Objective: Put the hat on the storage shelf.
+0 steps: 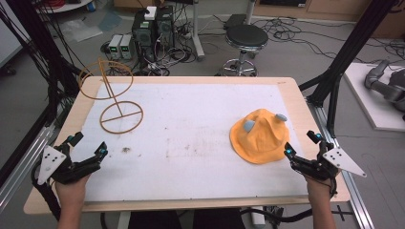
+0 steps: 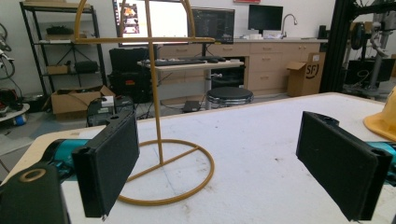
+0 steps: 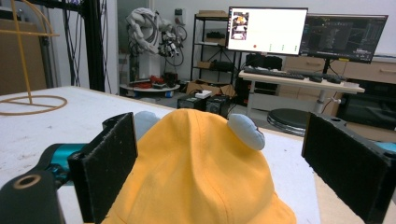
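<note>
Orange hat [image 1: 260,136] and wire stand [image 1: 112,98] wait on a white-covered worktop [image 1: 191,143], tongs poised at either side.

Both tongs are spread and grip nothing. The hat sits at about 4 o'clock on the worktop, its brim flat and two grey ears [image 1: 249,125] up, with the right tongs [image 1: 291,155] just beside its near edge, seemingly lined up for a pinch at the brim. At 10 o'clock the stand rises upright on its ring base, well apart from the hat; the left tongs [image 1: 93,157] face it from 8 o'clock, perhaps to steady it.
</note>
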`<control>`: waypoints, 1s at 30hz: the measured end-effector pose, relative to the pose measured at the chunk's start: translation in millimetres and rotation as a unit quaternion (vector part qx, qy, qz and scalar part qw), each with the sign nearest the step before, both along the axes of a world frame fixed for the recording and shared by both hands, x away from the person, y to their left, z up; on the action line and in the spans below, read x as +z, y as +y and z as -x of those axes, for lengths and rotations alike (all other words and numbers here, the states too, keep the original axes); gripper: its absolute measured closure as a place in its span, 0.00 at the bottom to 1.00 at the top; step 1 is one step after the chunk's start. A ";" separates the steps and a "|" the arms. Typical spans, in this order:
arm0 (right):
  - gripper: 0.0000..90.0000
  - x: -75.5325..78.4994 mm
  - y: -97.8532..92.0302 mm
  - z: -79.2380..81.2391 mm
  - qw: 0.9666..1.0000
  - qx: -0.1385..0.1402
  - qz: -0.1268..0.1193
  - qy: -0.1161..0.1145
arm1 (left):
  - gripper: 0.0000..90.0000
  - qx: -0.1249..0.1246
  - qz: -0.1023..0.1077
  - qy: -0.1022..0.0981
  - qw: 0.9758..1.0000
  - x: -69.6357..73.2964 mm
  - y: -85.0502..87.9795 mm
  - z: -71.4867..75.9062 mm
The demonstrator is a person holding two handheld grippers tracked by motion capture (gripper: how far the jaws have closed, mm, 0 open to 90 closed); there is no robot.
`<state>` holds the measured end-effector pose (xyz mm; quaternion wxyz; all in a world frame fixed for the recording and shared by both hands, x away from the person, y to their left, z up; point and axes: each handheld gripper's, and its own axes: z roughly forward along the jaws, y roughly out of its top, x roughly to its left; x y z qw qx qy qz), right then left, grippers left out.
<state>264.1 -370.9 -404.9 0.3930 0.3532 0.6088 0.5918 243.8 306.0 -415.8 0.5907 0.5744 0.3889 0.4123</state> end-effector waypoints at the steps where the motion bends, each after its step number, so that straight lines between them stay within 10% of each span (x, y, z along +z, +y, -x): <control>1: 0.11 0.0 0.0 0.0 1.000 0.000 0.000 0.000 | 0.15 0.001 0.000 0.001 1.000 -0.3 0.1 -0.3; 19: 0.11 0.3 0.0 0.0 1.000 -0.001 -0.003 0.007 | 0.15 0.000 -0.002 0.003 1.000 -1.0 -0.6 -2.1; 30: 0.11 0.0 11.1 -13.2 0.998 0.016 0.048 0.025 | 0.15 -0.001 -0.006 0.006 1.000 -2.3 -1.3 -2.5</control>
